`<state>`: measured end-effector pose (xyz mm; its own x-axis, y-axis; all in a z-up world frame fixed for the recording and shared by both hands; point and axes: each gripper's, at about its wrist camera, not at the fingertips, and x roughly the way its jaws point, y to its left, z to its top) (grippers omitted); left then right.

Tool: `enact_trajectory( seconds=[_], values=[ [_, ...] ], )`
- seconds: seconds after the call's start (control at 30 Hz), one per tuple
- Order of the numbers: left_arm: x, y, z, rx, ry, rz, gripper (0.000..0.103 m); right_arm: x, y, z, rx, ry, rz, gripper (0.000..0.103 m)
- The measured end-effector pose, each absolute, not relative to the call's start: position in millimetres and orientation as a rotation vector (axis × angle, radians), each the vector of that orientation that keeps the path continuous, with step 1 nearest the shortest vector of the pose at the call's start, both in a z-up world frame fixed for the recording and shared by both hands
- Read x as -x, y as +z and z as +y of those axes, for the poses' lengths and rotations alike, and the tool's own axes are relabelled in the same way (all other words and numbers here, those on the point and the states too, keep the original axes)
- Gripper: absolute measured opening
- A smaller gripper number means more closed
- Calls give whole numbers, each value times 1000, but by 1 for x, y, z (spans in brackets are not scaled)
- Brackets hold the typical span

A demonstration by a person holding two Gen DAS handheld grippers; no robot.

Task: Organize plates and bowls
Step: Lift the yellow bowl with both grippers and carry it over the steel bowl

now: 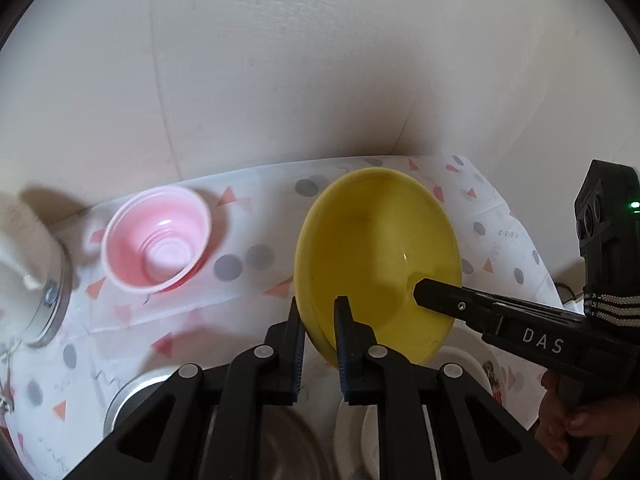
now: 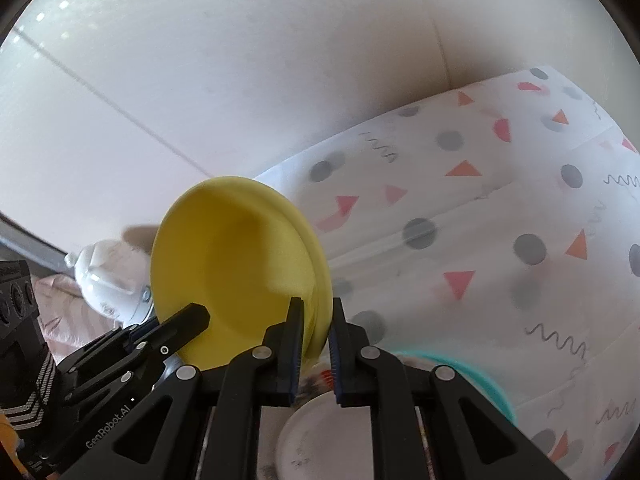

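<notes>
Gripping the yellow bowl (image 1: 372, 256) from two sides, both grippers carry it tilted steeply on edge above the patterned surface (image 1: 248, 220); the left gripper (image 1: 320, 312) has its fingers clamped on the near rim, one finger inside the bowl and one outside; the right gripper (image 2: 316, 312) has its fingers clamped on the opposite rim in the same way, and in the left wrist view its tip reaches across the bowl's inner wall. The bowl looks like thin moulded plastic, so it should be light and stiff, unlikely to break, yet smooth enough to slide between the pads if the grip loosens; the rolled rim is the sensible place to hold, since it gives the fingers a lip to bite on, and two opposite holds keep the bowl from swinging. A pink cup (image 1: 156, 240) lies on its side on the surface, well apart from the bowl; a white plate (image 2: 320, 440) and a teal-edged dish (image 2: 480, 380) sit below the grippers; a metal bowl (image 1: 132, 400) lies near the left gripper. Judging by the task, the yellow bowl is probably bound for a stack, and lowering it level would matter more than force.
</notes>
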<state>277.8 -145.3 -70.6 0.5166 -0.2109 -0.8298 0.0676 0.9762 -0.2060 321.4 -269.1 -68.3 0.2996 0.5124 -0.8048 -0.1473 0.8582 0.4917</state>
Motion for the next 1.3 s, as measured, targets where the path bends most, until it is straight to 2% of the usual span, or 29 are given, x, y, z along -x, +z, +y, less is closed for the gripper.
enact_trajectory(
  seconds=[0.3,0.67,1.3],
  values=[
    [-235,-69,-96,211,-122,1011,15,-294,-63,-218,-286,534,1206,12],
    [-193,-92,-45,278,-64,1068,15,-253,-74,-165,-213,628,1283,12],
    [-169,-131,-36,267,-22,1197,15,-226,-103,-134,-99,609,1422,12]
  ],
)
